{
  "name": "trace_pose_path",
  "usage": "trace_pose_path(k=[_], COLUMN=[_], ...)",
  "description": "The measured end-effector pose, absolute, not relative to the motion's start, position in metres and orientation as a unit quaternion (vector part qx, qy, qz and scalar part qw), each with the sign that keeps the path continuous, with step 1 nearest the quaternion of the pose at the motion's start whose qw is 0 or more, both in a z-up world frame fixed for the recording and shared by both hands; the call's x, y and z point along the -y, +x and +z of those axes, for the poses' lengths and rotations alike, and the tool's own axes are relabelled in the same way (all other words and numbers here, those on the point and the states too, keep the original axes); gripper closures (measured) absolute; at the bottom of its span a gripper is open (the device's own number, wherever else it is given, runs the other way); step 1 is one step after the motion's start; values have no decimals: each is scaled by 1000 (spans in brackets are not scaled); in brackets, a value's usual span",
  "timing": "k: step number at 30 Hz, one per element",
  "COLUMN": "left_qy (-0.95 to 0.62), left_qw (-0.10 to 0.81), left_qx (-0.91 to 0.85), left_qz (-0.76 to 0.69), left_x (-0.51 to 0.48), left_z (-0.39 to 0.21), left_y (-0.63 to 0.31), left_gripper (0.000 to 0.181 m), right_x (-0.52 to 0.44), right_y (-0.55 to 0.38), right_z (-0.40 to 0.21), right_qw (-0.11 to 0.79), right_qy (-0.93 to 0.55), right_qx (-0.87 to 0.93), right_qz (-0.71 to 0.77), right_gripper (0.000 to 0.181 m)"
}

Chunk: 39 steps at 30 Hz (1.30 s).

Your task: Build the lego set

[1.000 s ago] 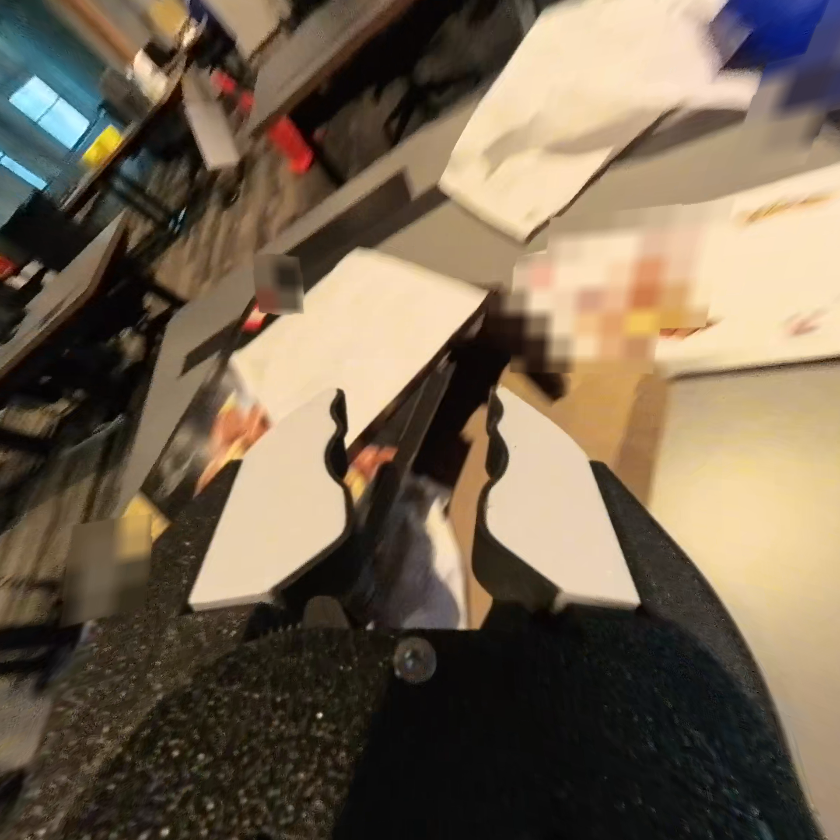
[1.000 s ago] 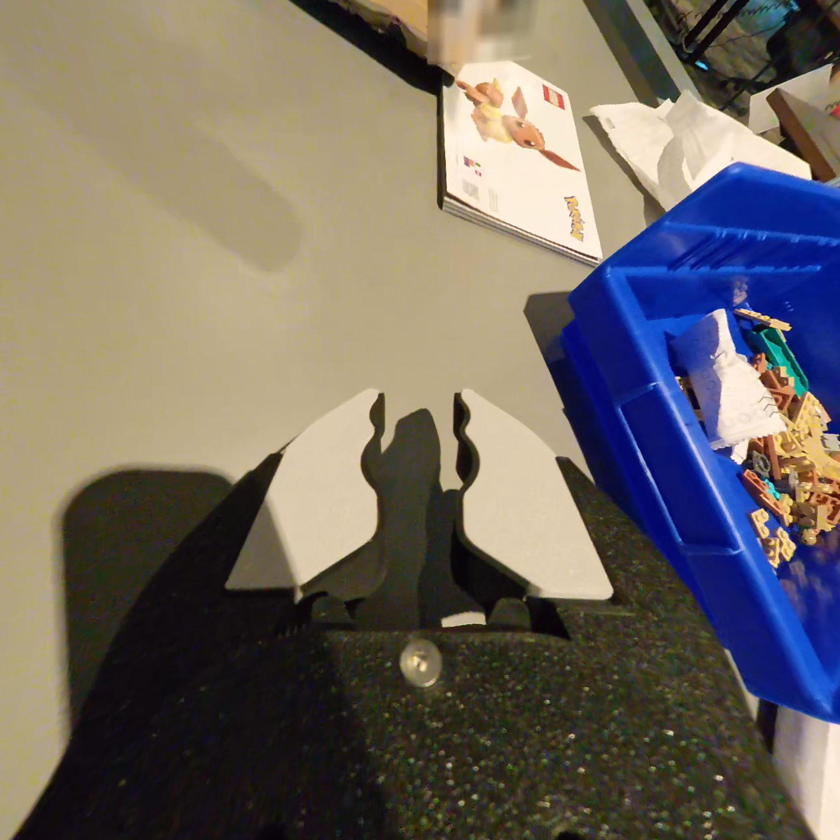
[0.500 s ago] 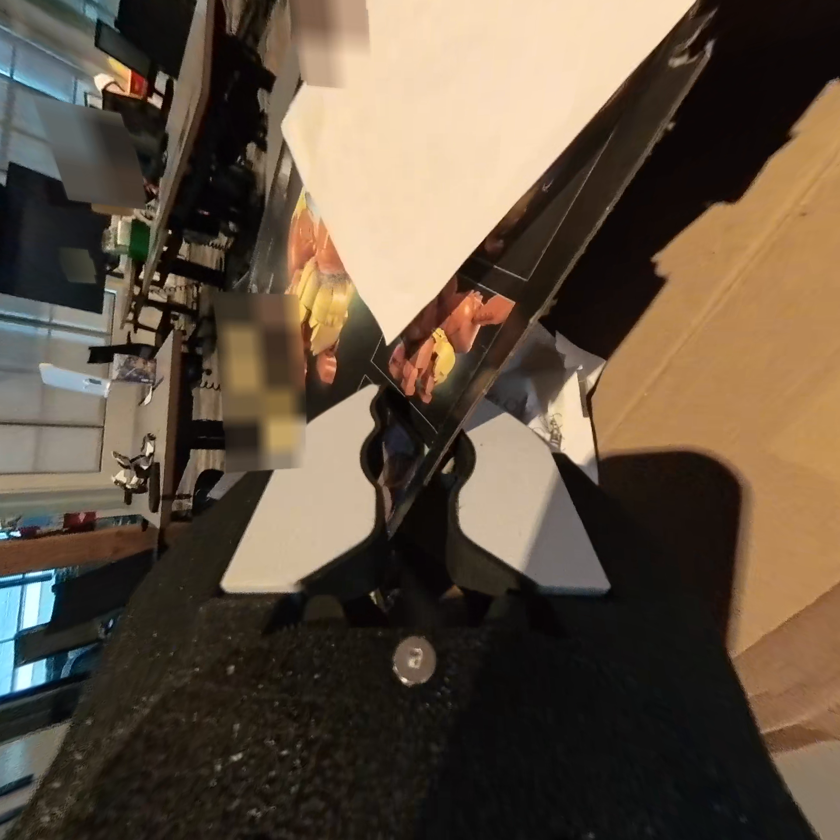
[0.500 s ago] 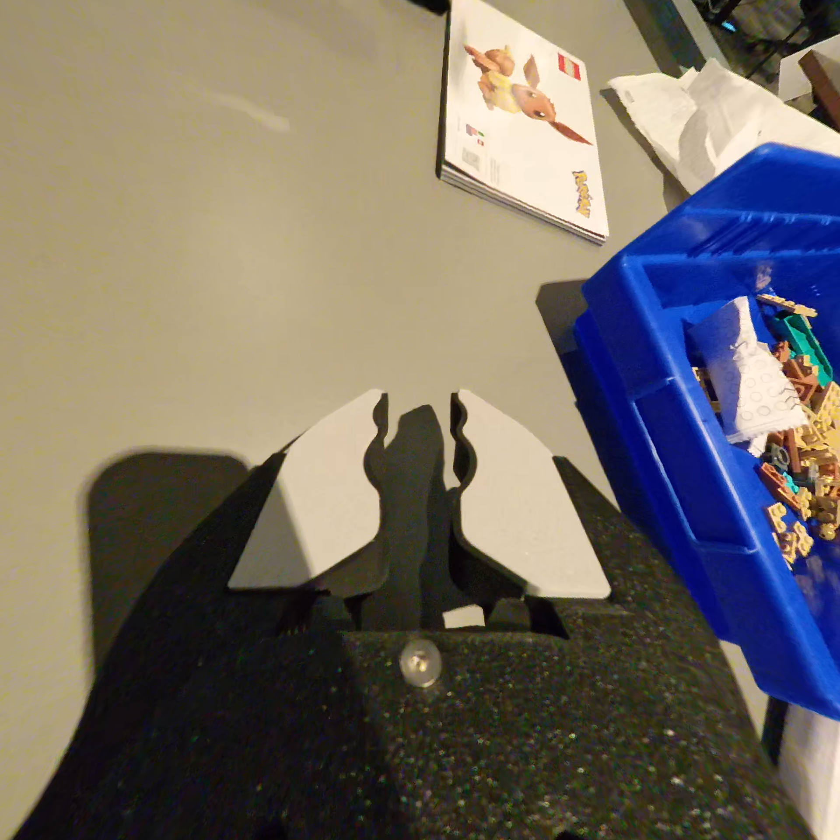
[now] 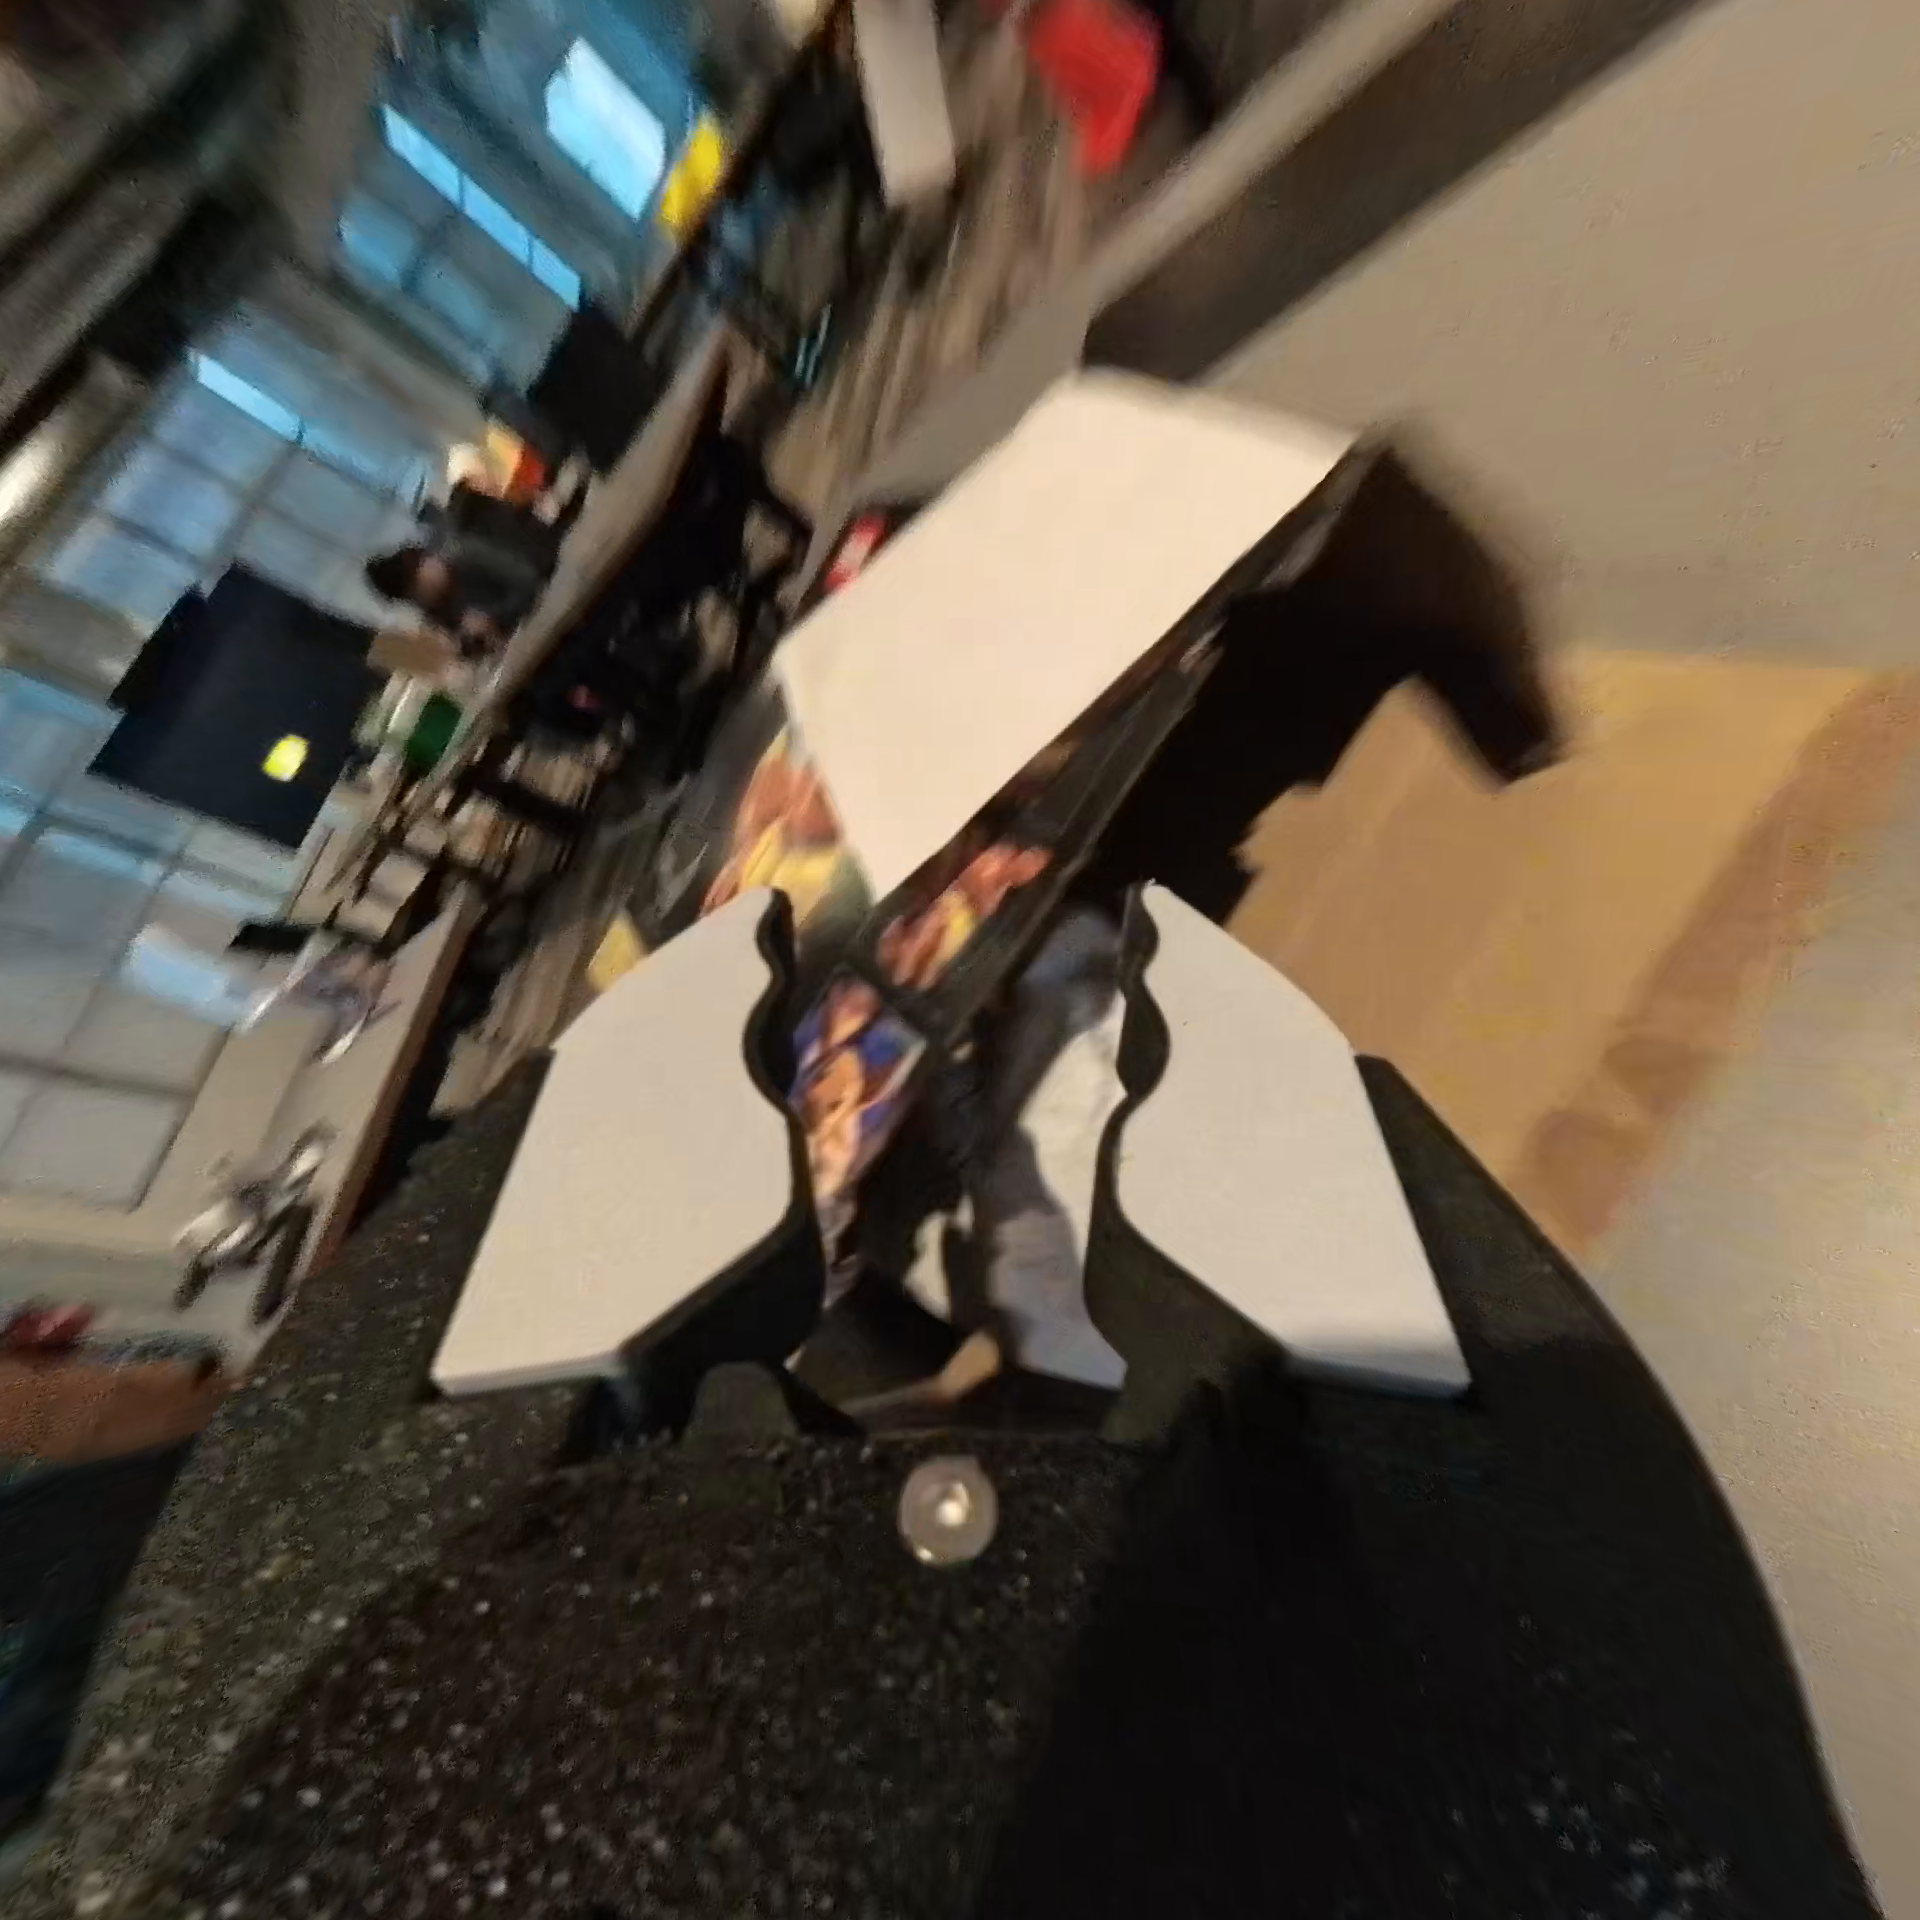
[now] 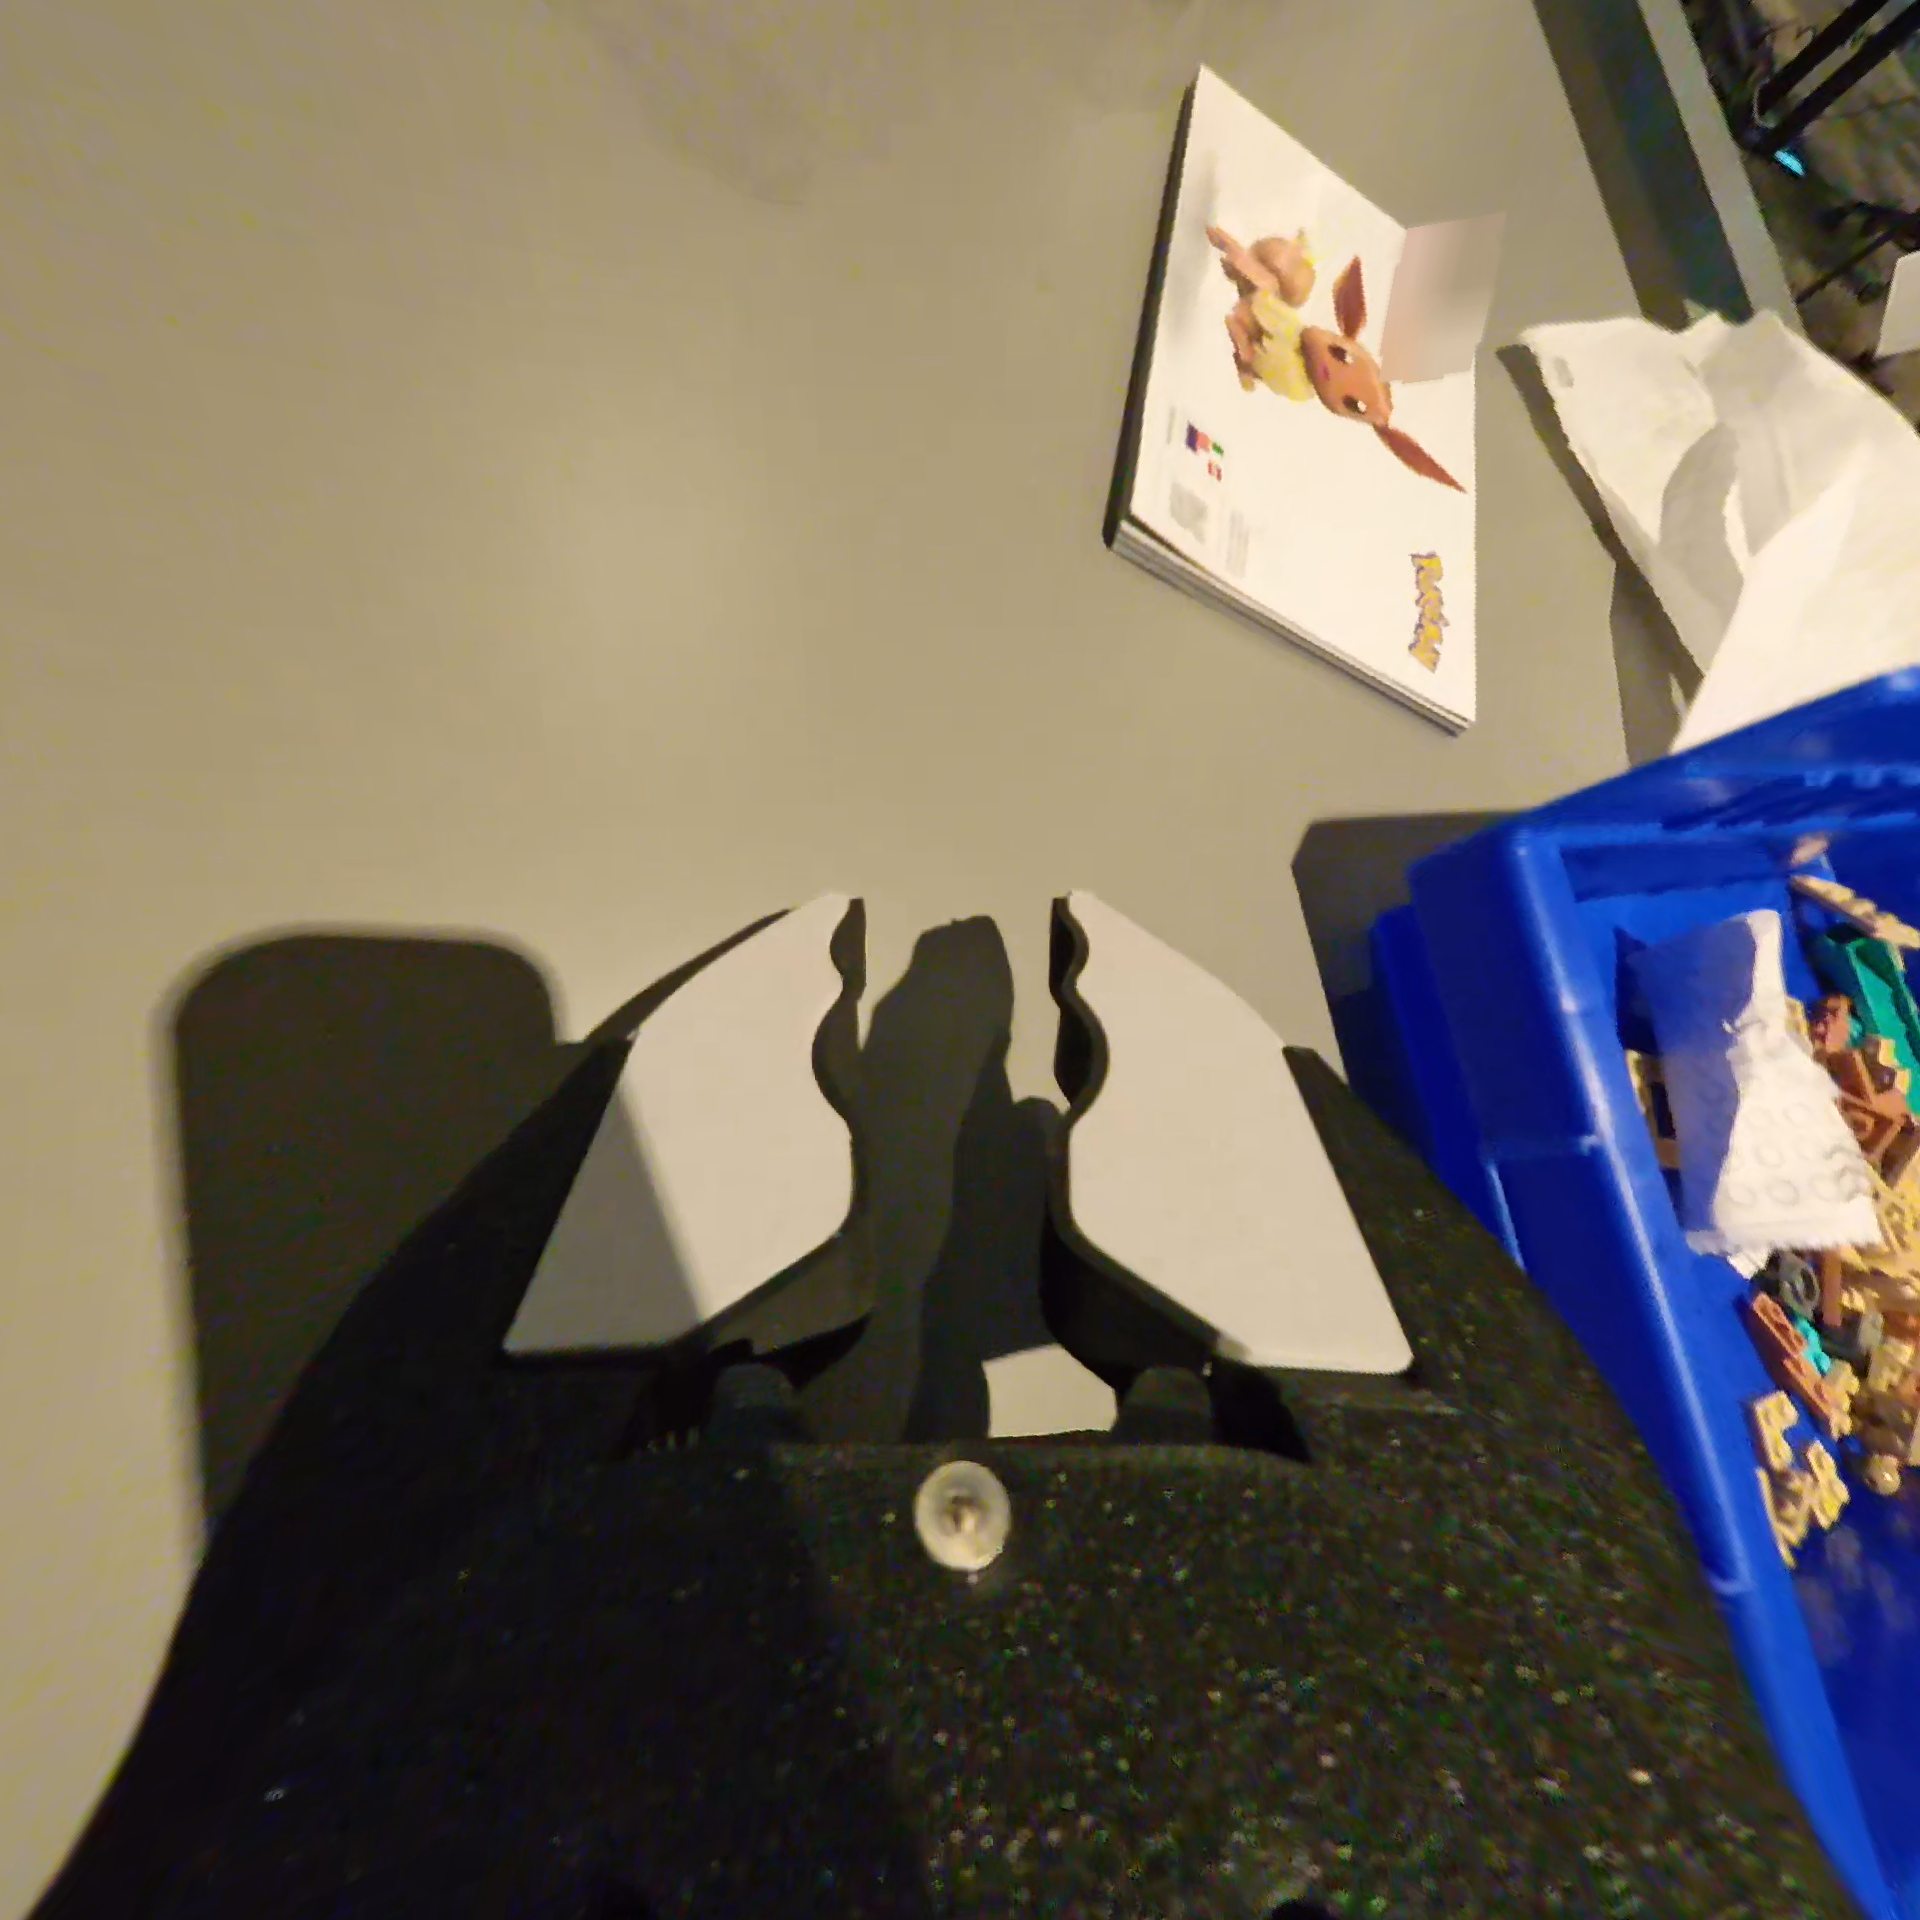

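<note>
In the left wrist view, blurred by motion, my left gripper (image 5: pixel 956 904) is open. The dark printed edge of the set box (image 5: pixel 997 883) and its white flap (image 5: pixel 1039 644) run up between the fingers without being pinched. A pale bag (image 5: pixel 1039 1153) lies inside the box below the fingers. In the right wrist view my right gripper (image 6: pixel 956 914) is open a little and empty, hovering over the grey table (image 6: pixel 520 520). A blue bin (image 6: pixel 1538 1195) to its right holds several tan, brown and teal lego pieces (image 6: pixel 1849 1340) and a white bag (image 6: pixel 1766 1143).
A white instruction booklet (image 6: pixel 1330 499) with a brown animal on its cover lies ahead and right of my right gripper. Crumpled white paper bags (image 6: pixel 1714 468) lie beyond the bin. Brown cardboard (image 5: pixel 1507 883) sits right of the box. Tables and windows blur in the background. Spacing between my two grippers at the tips: around 45 cm.
My left gripper's fingers have spread apart from the box flap edge they were close around, and its view has swung. My right gripper has drifted slightly; its jaws are unchanged.
</note>
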State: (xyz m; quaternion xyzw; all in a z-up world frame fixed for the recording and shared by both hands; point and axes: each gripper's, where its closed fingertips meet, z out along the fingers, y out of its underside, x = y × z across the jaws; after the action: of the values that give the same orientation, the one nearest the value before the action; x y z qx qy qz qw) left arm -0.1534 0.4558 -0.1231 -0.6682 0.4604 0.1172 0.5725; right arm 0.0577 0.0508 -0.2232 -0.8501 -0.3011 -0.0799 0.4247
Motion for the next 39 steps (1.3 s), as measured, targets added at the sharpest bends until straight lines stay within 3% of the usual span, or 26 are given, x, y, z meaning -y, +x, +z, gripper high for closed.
trace_pose_path(k=[1,7,14,22,29,33,39], left_qy=[-652,-596,-545,-503,-564,-592,-610], left_qw=[592,644,626,614,569,534,456], left_qx=[-466,-473,-500,-524,-482,-468,-537], left_qz=[80,-77,-247,-310,-354,-382,-363], left_x=[-438,-379,-346,-340,-366,-344,-290], left_z=[-120,-129,-130,-128,-112,-97,-121], left_y=[-143,-146,-191,-246,-287,-252,-111], left_gripper=[122,129,139,140,137,133,132], right_x=[-54,-75,-108,-156,-174,-186,-203], right_y=[54,35,1,-30,-38,-28,7], right_z=[-224,-225,-224,-222,-217,-209,-188], right_qw=[426,434,442,424,441,468,532], right_qy=[-850,-840,-819,-802,-796,-808,-813], right_qx=[301,317,365,421,414,357,229], right_qz=[-76,-73,-44,-25,-8,-18,-58], right_gripper=[148,149,151,152,151,151,148])
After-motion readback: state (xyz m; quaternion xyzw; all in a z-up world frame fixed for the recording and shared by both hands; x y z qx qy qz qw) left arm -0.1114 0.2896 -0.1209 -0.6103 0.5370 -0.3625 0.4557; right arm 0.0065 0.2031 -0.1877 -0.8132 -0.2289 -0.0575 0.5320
